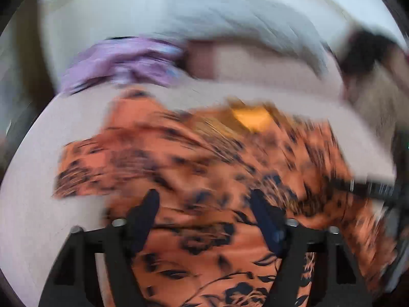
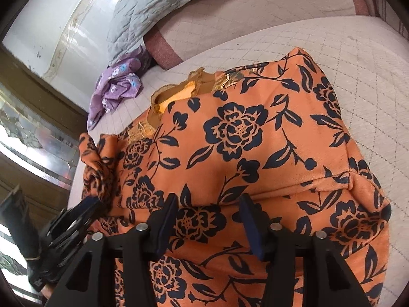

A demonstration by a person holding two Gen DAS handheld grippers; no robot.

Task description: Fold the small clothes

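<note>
An orange garment (image 2: 242,138) with a dark flower print lies spread on the quilted bed cover (image 2: 332,56), its golden-trimmed neckline (image 2: 179,94) at the far side. In the right wrist view a folded edge of it runs just past my right gripper (image 2: 208,203), whose jaws stand apart over the cloth without pinching it. The left wrist view is motion-blurred; there my left gripper (image 1: 204,200) is open above the same garment (image 1: 204,168), nothing between its fingers. The left gripper's dark fingertip (image 2: 87,204) also shows beside the bunched sleeve (image 2: 94,163).
A crumpled purple flowered cloth (image 2: 115,87) lies near the bed's far left corner, with a grey-blue quilt (image 2: 153,12) behind it. A wooden frame and patterned glass (image 2: 30,133) run along the left side. Bare bed cover extends to the right of the garment.
</note>
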